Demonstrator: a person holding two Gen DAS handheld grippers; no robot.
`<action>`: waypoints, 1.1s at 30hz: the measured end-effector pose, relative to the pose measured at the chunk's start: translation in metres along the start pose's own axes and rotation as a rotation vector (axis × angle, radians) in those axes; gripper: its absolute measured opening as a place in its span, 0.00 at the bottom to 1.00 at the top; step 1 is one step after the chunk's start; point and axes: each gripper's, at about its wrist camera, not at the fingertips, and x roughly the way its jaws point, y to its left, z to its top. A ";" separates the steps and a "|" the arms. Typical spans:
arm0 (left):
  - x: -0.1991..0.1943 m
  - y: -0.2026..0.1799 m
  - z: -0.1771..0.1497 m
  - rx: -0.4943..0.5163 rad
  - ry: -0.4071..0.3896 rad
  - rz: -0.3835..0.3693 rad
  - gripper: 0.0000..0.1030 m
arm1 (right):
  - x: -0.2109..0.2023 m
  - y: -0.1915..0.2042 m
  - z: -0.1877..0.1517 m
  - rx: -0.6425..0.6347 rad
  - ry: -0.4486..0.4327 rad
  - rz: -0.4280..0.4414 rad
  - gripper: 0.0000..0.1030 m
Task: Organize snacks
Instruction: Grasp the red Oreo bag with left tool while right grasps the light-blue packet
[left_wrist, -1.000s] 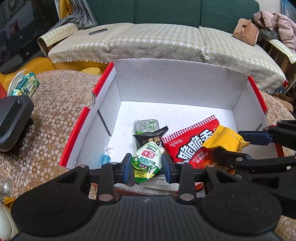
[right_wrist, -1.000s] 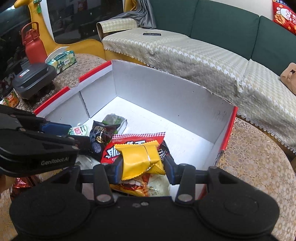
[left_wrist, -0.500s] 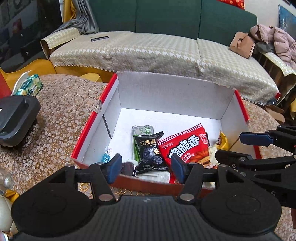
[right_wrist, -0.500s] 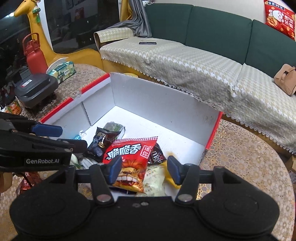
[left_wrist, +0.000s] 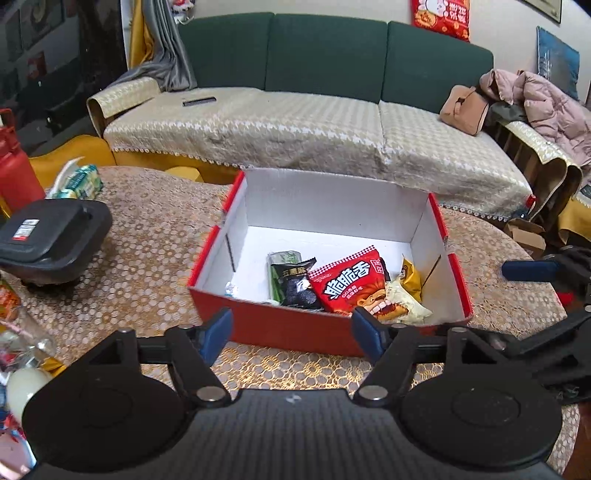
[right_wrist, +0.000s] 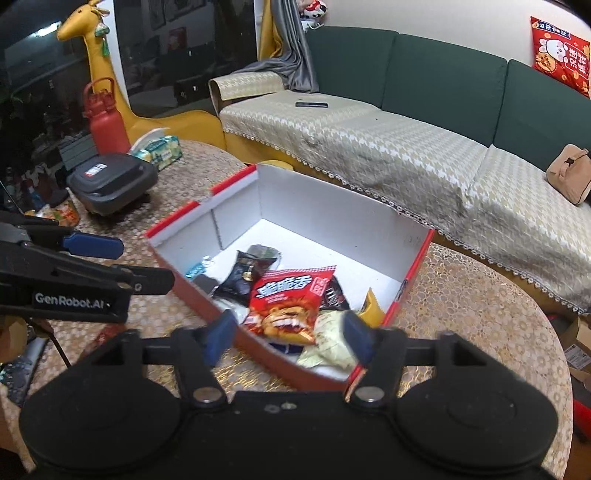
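A red box with white inside (left_wrist: 273, 325) (right_wrist: 413, 273) stands on the patterned table. It holds a red snack bag (left_wrist: 351, 286) (right_wrist: 286, 299), a black packet (left_wrist: 295, 282) (right_wrist: 243, 277), a yellow packet (left_wrist: 410, 277) (right_wrist: 371, 304), a pale packet (left_wrist: 406, 306) (right_wrist: 332, 347) and other small snacks. My left gripper (left_wrist: 291, 334) is open and empty, in front of the box's near wall. My right gripper (right_wrist: 290, 336) is open and empty, above the box's near corner. Each gripper shows at the edge of the other's view.
A black appliance (left_wrist: 51, 236) (right_wrist: 110, 181), a tissue pack (left_wrist: 77, 181) (right_wrist: 159, 147) and a red bottle (left_wrist: 14, 173) (right_wrist: 105, 122) stand at the table's left. More wrappers lie at the near left edge (left_wrist: 14, 321). A green sofa (left_wrist: 325, 122) runs behind the table.
Both grippers opened, dropping the green packet and the yellow packet into the box, then drew back and up away from the box.
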 end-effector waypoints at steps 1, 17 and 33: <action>-0.006 0.002 -0.003 -0.002 -0.007 -0.001 0.72 | -0.005 0.002 -0.002 -0.003 -0.015 0.008 1.00; -0.046 0.069 -0.075 -0.084 0.027 0.023 0.86 | -0.032 0.061 -0.054 0.020 0.026 0.119 1.00; 0.038 0.099 -0.106 -0.106 0.227 -0.023 0.86 | 0.003 0.090 -0.083 0.046 0.150 0.173 1.00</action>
